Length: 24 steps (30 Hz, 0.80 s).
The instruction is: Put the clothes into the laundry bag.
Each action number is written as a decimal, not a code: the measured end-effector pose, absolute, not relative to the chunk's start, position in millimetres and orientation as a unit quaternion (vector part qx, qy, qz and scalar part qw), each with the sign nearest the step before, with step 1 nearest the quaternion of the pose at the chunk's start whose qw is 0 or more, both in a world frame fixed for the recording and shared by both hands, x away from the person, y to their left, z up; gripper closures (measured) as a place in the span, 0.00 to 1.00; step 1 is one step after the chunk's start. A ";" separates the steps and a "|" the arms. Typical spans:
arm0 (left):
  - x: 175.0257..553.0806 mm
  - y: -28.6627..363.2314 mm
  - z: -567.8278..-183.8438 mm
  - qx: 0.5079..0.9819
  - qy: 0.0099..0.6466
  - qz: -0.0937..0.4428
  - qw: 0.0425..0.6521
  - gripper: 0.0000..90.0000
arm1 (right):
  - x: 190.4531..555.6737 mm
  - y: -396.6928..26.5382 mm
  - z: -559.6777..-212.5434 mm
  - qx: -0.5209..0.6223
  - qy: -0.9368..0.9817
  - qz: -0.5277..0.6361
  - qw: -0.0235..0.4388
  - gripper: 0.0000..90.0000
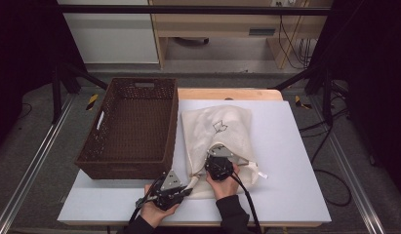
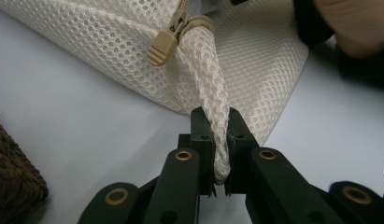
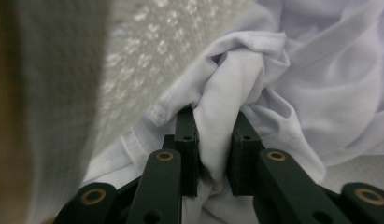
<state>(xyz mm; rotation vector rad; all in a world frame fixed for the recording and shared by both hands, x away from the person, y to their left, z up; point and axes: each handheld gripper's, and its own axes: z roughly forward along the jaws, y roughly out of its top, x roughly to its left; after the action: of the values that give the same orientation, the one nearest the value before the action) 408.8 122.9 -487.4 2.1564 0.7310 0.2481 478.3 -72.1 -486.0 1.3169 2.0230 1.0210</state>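
Both grippers clamped on fabric at the desk's near edge.

L gripper (image 2: 221, 140) pinches a twisted corner of the cream mesh bag (image 1: 222, 131), just below its zipper pull (image 2: 162, 48); bag lies mid-desk, right of the brown wicker basket (image 1: 132, 129) at the left edge. R gripper (image 3: 214, 149), inside the bag's opening, jaws closed on a fold of white garment (image 3: 255, 79) w/ cloth bunched between the pads.

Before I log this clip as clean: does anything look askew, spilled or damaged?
Nothing looks damaged or spilled. The mesh laundry bag lies rumpled beside the wicker basket, its edge pulled up into a twisted fold by the left gripper. The right gripper pinches bunched white cloth at the bag's opening, which fits the work.
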 end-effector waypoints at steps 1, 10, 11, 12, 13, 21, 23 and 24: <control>408.8 122.9 -487.4 0.858 0.291 0.099 0.413 0.94 | 479.9 -72.5 -486.6 0.486 0.748 0.374 0.255 0.83; 408.9 123.2 -487.6 0.857 0.291 0.098 0.414 0.94 | 449.8 -88.9 -475.3 0.463 0.752 0.402 0.242 0.49; 408.9 123.2 -487.6 0.857 0.291 0.097 0.414 0.94 | 444.5 -92.8 -473.7 0.460 0.752 0.407 0.241 0.48; 409.1 123.4 -487.6 0.857 0.291 0.097 0.414 0.94 | 439.3 -96.8 -472.3 0.459 0.751 0.408 0.240 0.47; 409.2 123.4 -487.6 0.857 0.291 0.096 0.414 0.94 | 434.9 -101.0 -471.0 0.456 0.751 0.411 0.241 0.47; 408.9 123.2 -487.6 0.857 0.291 0.098 0.414 0.93 | 395.5 -154.6 -448.6 0.458 0.737 0.429 0.252 0.50; 409.1 123.4 -487.6 0.857 0.291 0.096 0.415 0.93 | 387.3 -177.4 -442.3 0.478 0.720 0.424 0.270 0.51; 409.3 123.5 -487.6 0.857 0.291 0.096 0.415 0.93 | 385.0 -189.1 -440.6 0.492 0.711 0.423 0.272 0.52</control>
<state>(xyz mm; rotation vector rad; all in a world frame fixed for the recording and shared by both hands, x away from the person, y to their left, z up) 409.3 123.5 -487.6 2.1530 0.7313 0.2409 385.0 -189.1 -440.6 1.3232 1.9136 1.1380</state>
